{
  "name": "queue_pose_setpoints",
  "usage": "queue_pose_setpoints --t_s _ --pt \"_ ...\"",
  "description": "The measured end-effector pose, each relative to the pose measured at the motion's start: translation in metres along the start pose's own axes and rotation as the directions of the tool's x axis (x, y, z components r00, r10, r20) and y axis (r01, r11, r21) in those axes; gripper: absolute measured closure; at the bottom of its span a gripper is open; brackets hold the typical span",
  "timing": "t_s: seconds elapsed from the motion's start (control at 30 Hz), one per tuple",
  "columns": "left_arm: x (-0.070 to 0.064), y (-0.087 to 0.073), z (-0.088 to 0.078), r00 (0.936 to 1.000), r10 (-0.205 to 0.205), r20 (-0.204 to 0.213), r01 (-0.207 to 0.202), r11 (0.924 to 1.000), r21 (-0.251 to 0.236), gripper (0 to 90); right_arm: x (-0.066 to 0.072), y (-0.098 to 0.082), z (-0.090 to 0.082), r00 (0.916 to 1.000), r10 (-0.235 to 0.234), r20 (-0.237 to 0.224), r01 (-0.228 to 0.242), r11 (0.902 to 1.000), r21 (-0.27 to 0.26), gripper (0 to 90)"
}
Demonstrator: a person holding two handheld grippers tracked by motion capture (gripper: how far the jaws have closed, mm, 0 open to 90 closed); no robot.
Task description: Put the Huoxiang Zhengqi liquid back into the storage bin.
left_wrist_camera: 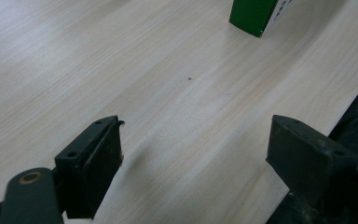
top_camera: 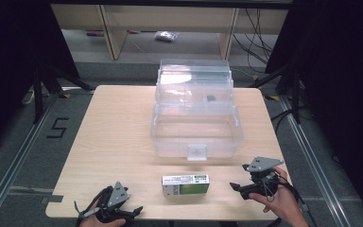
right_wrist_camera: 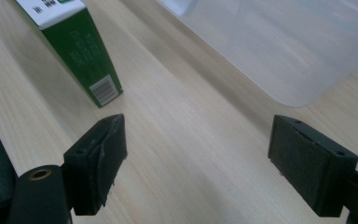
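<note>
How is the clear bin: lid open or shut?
Open: the bin has its lid swung up behind it, and the inside shows from above.

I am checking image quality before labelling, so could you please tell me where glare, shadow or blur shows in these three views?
High view: glare whitens the raised lid of the clear box, and the surroundings are dark. Left gripper view: the green carton is soft, and the left gripper casts a faint shadow on the table. Right gripper view: the box wall looks hazy; the carton's barcode is sharp.

A pale wooden desk [top_camera: 113, 142] stands on grey floor [top_camera: 23, 151]; black curtains [top_camera: 9, 56] flank light wooden shelving [top_camera: 118, 28] behind.
</note>
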State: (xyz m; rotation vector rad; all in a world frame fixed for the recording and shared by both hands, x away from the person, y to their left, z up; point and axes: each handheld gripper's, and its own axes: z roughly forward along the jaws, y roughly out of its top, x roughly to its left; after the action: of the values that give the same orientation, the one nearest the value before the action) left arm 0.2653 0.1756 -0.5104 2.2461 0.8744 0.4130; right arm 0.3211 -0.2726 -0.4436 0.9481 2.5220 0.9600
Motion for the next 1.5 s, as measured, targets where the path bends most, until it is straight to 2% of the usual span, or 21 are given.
queue_pose_setpoints --t_s 0.07,0.13,0.17,0.3,0.4,0.47,0.57,0.63,0.67,0.7,0.83,0.87,0.93,0.97,1.1,1.17,1.23,1.27,1.37,1.4,1.5 --pt "-0.001 0.000 0.000 1.0000 -0.009 -0.001 0.009 0.9999 -0.006 17.3 -0.001 0.003 -0.001 0.9996 -0.030 0.000 0.030 0.9996 0.001 20.5" --pt "0.004 0.001 -0.003 0.9986 0.052 0.001 -0.052 0.9981 0.034 17.3 0.003 0.016 -0.005 0.9973 -0.066 -0.030 0.067 0.9977 0.013 20.9" --pt "0.001 0.000 -0.001 0.9999 0.010 -0.004 -0.010 0.9999 -0.002 17.3 0.005 0.020 -0.004 0.9958 -0.088 -0.025 0.088 0.9961 -0.006 20.9" --pt "0.001 0.000 -0.001 0.9998 0.018 -0.003 -0.018 0.9998 0.003 17.3 0.012 0.036 -0.008 0.9877 -0.145 -0.059 0.146 0.9893 0.012 21.6" --pt "0.000 0.000 0.000 1.0000 -0.008 -0.002 0.008 0.9999 -0.006 17.3 0.018 0.045 -0.006 0.9818 -0.174 -0.076 0.175 0.9845 0.010 21.7" --pt "0.001 0.000 -0.001 0.9999 0.015 -0.004 -0.015 0.9999 0.001 17.3 0.021 0.050 -0.006 0.9753 -0.186 -0.119 0.189 0.9819 0.014 22.7" --pt "0.000 0.000 0.001 1.0000 -0.008 -0.002 0.008 1.0000 -0.006 17.3 0.026 0.057 -0.005 0.9704 -0.196 -0.141 0.201 0.9795 0.018 22.7" --pt "0.003 0.001 -0.003 0.9990 0.044 0.004 -0.044 0.9987 0.028 17.3 0.029 0.061 -0.004 0.9695 -0.197 -0.146 0.203 0.9789 0.025 22.8" --pt "0.001 0.000 -0.001 0.9998 0.019 -0.003 -0.019 0.9998 0.004 17.3 0.030 0.063 -0.003 0.9620 -0.229 -0.149 0.233 0.9723 0.013 22.8" --pt "0.000 0.000 0.000 1.0000 -0.007 -0.003 0.007 0.9999 -0.007 17.3 0.032 0.065 -0.002 0.9623 -0.228 -0.148 0.233 0.9722 0.018 22.8" --pt "0.002 0.001 -0.002 0.9992 0.040 0.005 -0.040 0.9989 0.024 17.3 0.038 0.072 0.000 0.9541 -0.247 -0.170 0.256 0.9660 0.034 22.8" --pt "-0.001 0.000 0.001 0.9999 -0.012 -0.003 0.012 0.9999 -0.011 17.3 0.039 0.074 0.001 0.9526 -0.254 -0.168 0.263 0.9639 0.038 22.8" --pt "-0.001 0.000 0.001 0.9999 -0.012 0.004 0.012 0.9999 -0.008 17.3 0.040 0.076 0.001 0.9511 -0.256 -0.172 0.267 0.9626 0.043 22.8" --pt "0.000 0.000 0.000 1.0000 -0.001 -0.002 0.001 1.0000 0.000 17.3 0.043 0.081 0.004 0.9417 -0.284 -0.181 0.296 0.9539 0.047 22.8" --pt "-0.001 -0.001 0.001 0.9998 -0.017 0.001 0.017 0.9998 -0.006 17.3 0.047 0.086 0.007 0.9378 -0.293 -0.186 0.309 0.9489 0.063 22.8" --pt "0.000 0.000 -0.001 1.0000 -0.003 0.000 0.003 1.0000 0.000 17.3 0.050 0.093 0.012 0.9244 -0.327 -0.197 0.346 0.9356 0.071 22.8" --pt "0.000 0.000 0.000 1.0000 -0.004 -0.003 0.004 1.0000 -0.003 17.3 0.053 0.095 0.013 0.9233 -0.326 -0.203 0.348 0.9342 0.080 22.8" --pt "-0.001 0.000 0.000 1.0000 -0.010 -0.001 0.010 0.9999 -0.006 17.3 0.055 0.100 0.017 0.9085 -0.358 -0.216 0.383 0.9196 0.087 23.1" --pt "0.000 0.000 0.000 1.0000 -0.007 0.000 0.007 1.0000 -0.002 17.3 0.058 0.103 0.020 0.9037 -0.364 -0.225 0.393 0.9141 0.100 23.6" --pt "-0.001 0.000 0.000 0.9999 -0.010 -0.003 0.010 0.9999 -0.008 17.3 0.060 0.107 0.024 0.8965 -0.374 -0.237 0.408 0.9061 0.112 24.2" --pt "0.000 0.000 -0.001 1.0000 -0.007 0.000 0.007 1.0000 -0.002 17.3 0.063 0.109 0.028 0.8953 -0.377 -0.238 0.413 0.9025 0.124 24.8"
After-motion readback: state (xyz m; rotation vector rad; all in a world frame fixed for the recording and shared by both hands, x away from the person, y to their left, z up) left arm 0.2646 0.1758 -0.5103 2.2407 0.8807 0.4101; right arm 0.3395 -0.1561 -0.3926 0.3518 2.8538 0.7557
